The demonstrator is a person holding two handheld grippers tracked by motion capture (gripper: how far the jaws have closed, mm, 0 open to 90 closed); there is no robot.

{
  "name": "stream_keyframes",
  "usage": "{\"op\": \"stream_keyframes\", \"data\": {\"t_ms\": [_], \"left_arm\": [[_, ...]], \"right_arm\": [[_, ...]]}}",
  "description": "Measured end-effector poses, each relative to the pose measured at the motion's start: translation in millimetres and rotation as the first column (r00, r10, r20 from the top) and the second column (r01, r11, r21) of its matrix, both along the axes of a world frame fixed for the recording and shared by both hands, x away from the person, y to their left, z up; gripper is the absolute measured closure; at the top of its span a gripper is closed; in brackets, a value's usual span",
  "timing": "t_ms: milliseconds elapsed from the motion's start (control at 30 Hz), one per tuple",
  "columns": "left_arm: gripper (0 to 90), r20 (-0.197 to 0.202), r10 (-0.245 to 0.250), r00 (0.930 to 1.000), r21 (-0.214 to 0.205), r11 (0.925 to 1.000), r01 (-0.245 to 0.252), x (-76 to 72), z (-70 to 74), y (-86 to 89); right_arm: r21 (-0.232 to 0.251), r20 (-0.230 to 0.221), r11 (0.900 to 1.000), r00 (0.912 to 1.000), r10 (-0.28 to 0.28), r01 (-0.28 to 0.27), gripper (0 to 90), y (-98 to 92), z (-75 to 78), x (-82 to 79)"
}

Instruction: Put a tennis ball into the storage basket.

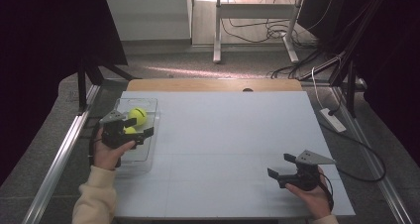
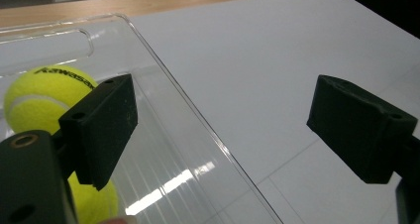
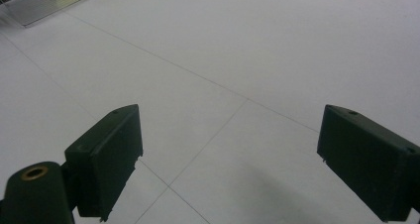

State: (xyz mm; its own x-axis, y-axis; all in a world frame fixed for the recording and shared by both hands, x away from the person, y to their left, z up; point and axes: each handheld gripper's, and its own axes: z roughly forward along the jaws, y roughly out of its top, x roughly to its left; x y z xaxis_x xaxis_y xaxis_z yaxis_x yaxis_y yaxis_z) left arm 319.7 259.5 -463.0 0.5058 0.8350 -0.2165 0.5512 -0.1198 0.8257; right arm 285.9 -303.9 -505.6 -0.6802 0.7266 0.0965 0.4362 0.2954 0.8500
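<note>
Hovering with jaws apart and empty over the clear plastic bin (image 1: 148, 116), the left gripper (image 1: 140, 131) nears two light, springy, fuzzy tennis balls (image 2: 42, 92), best pinched across the middle, while the right gripper (image 1: 280, 167) waits open above the white table (image 1: 223, 135).

Beyond the work: table, floor and cables

A white table top (image 1: 223, 135) with a wooden strip (image 1: 213, 84) at its far edge; behind it a grey floor (image 1: 198, 65), white desk legs (image 1: 217, 30), tangled black cables (image 1: 277, 33), a white power strip (image 1: 333, 120) at the right, and metal rails (image 1: 59, 159) at the left.
</note>
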Motion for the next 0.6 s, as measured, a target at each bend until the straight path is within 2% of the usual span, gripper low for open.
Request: {"op": "stream_keyframes", "data": {"t_ms": [200,400,500,600], "left_arm": [[12.2,0.006,-0.042,0.9991,0.0,0.9991,0.042,-13.7,-1.7,-6.2],[12.1,0.017,-0.085,0.9962,0.018,0.9963,0.084,-26.7,-3.7,-12.4],[12.0,0.025,-0.104,0.9942,0.004,0.9945,0.104,-36.2,-7.9,-12.7],[12.0,0.03,-0.11,0.9935,0.012,0.9939,0.11,-42.8,-14.6,-13.4]], "right_arm": [[0.002,0.001,0.9999,0.9999,-0.011,0.011,10.1,-1.7,0.1,0.5],[0.011,-0.004,0.9998,0.9998,-0.019,0.019,10.1,-2.6,1.1,-0.1],[0.01,-0.004,0.9998,0.9999,-0.015,0.015,10.1,-1.7,0.2,0.5],[0.007,-0.004,0.9999,0.9999,-0.012,0.012,10.1,-1.0,-0.3,0.7]]}}
